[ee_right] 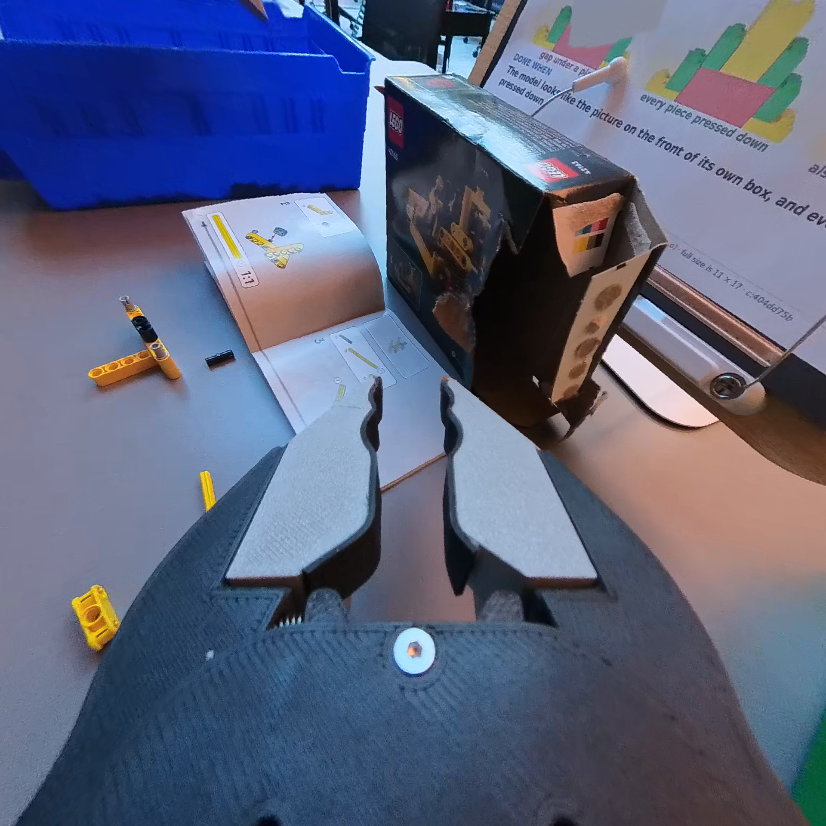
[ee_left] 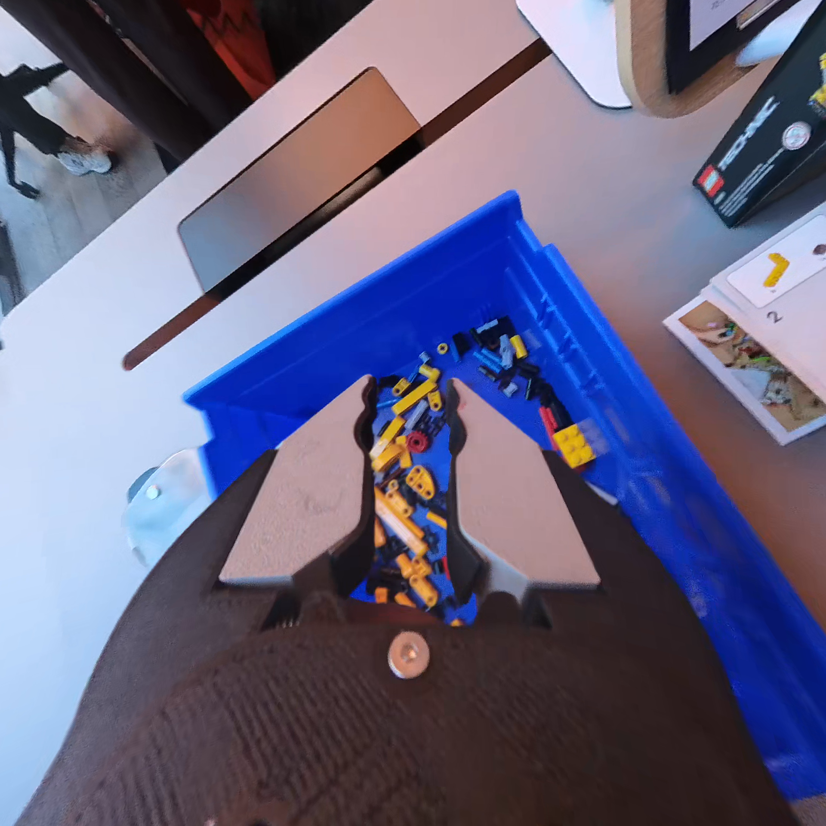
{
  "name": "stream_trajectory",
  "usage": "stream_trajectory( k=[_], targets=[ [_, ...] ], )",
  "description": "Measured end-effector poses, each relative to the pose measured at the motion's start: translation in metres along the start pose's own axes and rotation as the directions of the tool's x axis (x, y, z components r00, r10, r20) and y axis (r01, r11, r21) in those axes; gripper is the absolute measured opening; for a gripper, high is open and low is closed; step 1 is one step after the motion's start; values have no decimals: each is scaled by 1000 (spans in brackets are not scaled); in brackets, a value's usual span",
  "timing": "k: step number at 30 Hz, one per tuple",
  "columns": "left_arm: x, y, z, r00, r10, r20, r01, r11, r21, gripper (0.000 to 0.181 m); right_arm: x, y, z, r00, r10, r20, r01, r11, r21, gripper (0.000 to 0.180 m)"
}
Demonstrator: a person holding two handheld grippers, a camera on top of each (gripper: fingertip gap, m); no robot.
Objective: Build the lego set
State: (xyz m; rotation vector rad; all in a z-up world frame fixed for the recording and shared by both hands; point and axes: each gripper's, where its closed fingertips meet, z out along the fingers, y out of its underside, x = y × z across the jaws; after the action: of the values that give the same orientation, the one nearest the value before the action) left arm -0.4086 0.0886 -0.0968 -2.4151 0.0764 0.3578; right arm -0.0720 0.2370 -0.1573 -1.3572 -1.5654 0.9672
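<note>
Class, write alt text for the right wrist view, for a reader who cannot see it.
An open, empty right gripper hovers over an open instruction booklet on a grey table. To the left lie a partly built yellow beam assembly, a black pin and loose yellow pieces; a torn set box stands behind the booklet, a blue bin far left.

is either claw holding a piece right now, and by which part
Nothing is held. The left claw hangs open over the blue bin of pieces; the right claw is open above the instruction booklet.

Ahead of your left tongs a second pale desk adjoins the grey table (chair tucked between), wood floor beyond.
</note>
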Motion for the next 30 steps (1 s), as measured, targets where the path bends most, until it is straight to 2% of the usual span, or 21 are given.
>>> stream_trajectory(
  k=[3,6,24,30],
  targets=[
    [-21,6,-15,997,13,82,-13,1000,-2,32,-2,0,0,1000,4,23,-4,1000,1,22],
    [-20,4,-21,999,10,33,-11,1000,26,32,-2,0,0,1000,13,29,-13,1000,1,22],
    [-29,-17,-44,998,-13,57,4,988,152,32,-2,0,0,999,24,36,-24,1000,-3,22],
    [-44,-16,-45,995,-76,67,64,984,167,33,-2,-2,-2,998,34,45,-35,999,18,21]
  ],
)
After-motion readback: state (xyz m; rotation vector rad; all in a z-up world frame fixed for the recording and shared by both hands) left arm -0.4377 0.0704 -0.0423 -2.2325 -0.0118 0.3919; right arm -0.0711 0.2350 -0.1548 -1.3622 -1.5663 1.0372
